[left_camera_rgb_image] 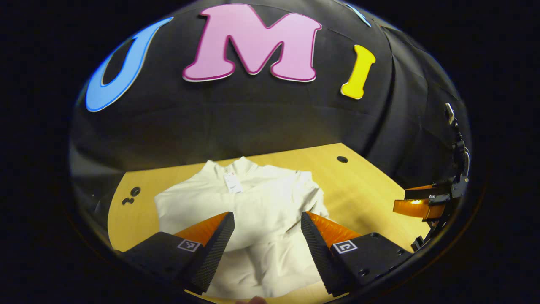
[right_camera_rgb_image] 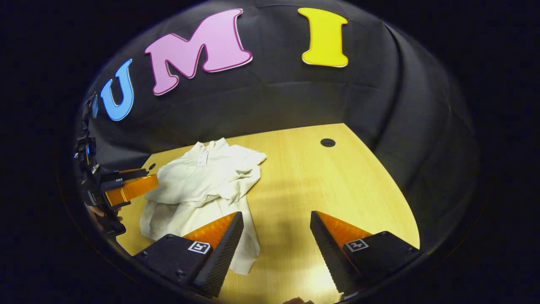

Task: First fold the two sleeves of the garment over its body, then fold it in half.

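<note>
**Both claws released above garment; sleeve fold unsettled**

Left gripper (left_camera_rgb_image: 267, 242): jaws spread wide, nothing between them. It hangs over the near half of the white garment (left_camera_rgb_image: 249, 211), which lies directly ahead of and beneath its fingers, collar and tag at the far end.

Right gripper (right_camera_rgb_image: 276, 242): jaws likewise spread, holding nothing. The garment sits ahead and to its left on the wooden table (right_camera_rgb_image: 337, 177); only the near hem reaches under its left finger. Bare tabletop lies between and beyond its fingers.

Condition of work: judged from the right gripper view, 1 sleeve (right_camera_rgb_image: 242, 175) appears drawn across the body but bunched and wrinkled, not flat. The other sleeve's position cannot be told.

Risks:
1. Folding in half over the bunched sleeve would trap creases and leave a lopsided result.
2. A pinch at the hem could catch only 1 layer, letting the lower layer lag and drag.
3. Uneven lift between the 2 claws would skew the fold line.
</note>
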A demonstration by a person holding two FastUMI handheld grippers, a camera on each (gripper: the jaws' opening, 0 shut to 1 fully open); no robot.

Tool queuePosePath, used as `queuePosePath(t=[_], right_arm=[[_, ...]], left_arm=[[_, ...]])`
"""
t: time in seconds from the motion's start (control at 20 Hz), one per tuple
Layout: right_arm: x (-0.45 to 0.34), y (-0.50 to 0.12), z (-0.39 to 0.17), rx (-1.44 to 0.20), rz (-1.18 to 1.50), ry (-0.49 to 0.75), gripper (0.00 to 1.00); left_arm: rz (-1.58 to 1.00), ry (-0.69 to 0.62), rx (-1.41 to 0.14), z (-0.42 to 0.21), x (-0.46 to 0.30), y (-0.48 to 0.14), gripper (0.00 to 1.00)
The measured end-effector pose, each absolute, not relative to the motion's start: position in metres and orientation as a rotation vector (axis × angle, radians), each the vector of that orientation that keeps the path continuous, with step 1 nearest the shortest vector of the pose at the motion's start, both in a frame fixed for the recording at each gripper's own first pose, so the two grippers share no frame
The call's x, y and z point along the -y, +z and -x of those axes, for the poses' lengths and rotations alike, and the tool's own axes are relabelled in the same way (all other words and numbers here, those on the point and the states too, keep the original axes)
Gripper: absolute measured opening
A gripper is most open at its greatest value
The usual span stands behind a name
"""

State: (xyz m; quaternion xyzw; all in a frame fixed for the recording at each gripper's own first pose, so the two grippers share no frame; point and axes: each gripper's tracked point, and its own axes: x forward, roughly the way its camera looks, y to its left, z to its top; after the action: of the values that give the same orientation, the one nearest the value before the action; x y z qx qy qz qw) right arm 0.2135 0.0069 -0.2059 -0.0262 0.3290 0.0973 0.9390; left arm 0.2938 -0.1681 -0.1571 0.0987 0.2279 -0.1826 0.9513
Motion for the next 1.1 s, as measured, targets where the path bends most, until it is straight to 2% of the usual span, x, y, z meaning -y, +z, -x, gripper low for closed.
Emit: queuePosePath(t=[0.25, 0.55, 1.0, 1.05, 1.1], right_arm=[[-0.044, -0.238, -0.198, -0.749, 0.07, 0.249, 0.98], [-0.055, -0.277, -0.175, -0.831, 0.066, 0.227, 0.99], [-0.063, -0.341, -0.154, -0.957, 0.057, 0.154, 0.99], [-0.062, -0.347, -0.151, -0.974, 0.052, 0.141, 0.99], [-0.061, -0.351, -0.145, -0.995, 0.052, 0.128, 0.99]], left_arm=[[-0.178, -0.216, -0.58, -0.249, 0.072, -0.205, 0.98], [-0.11, -0.055, -0.69, -0.218, -0.016, -0.259, 0.98], [-0.131, -0.043, -0.765, -0.206, -0.046, -0.312, 0.99], [-0.131, -0.05, -0.767, -0.206, -0.045, -0.313, 0.94], [-0.124, -0.052, -0.773, -0.203, -0.044, -0.314, 0.98]])
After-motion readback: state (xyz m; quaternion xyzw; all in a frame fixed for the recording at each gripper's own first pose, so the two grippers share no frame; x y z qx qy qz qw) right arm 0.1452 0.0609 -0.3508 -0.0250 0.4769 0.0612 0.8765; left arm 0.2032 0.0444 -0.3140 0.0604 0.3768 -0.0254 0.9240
